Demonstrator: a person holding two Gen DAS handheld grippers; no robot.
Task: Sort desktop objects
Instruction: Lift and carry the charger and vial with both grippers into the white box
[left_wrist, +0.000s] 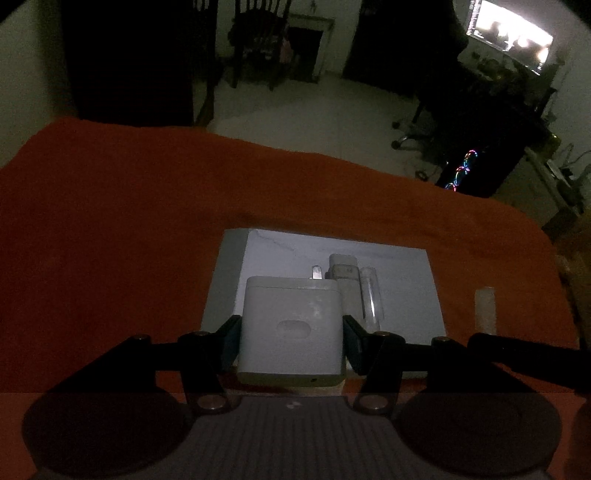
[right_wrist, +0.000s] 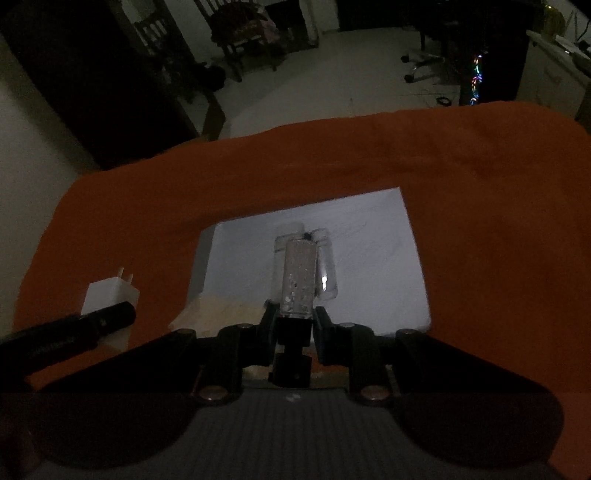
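Left gripper (left_wrist: 291, 343): half-spread, clamped on the white power adapter (left_wrist: 291, 325); both pads press its flat sides and its prongs point away from the camera. It hangs above the box.
Right gripper (right_wrist: 295, 325): nearly closed, gripping the dark base of a clear glitter-filled tube (right_wrist: 299, 277), which juts forward over the box.
Counter (left_wrist: 110, 206): covered in orange cloth, dimly lit.
White box (left_wrist: 406, 273): open and shallow, lying on the cloth beneath both grippers. Judging by the task, it is the place for sorted things.
Box contents: a small white gadget (left_wrist: 343, 269) and a clear tube (left_wrist: 371, 295) lie side by side inside, beyond the adapter.
Step in hand: probably carrying both items to the box.
Doing it well: lower the adapter onto the bare floor left of the items already there, prongs clear of the wall; set the tube flat beside the clear one before letting go, so it cannot roll.
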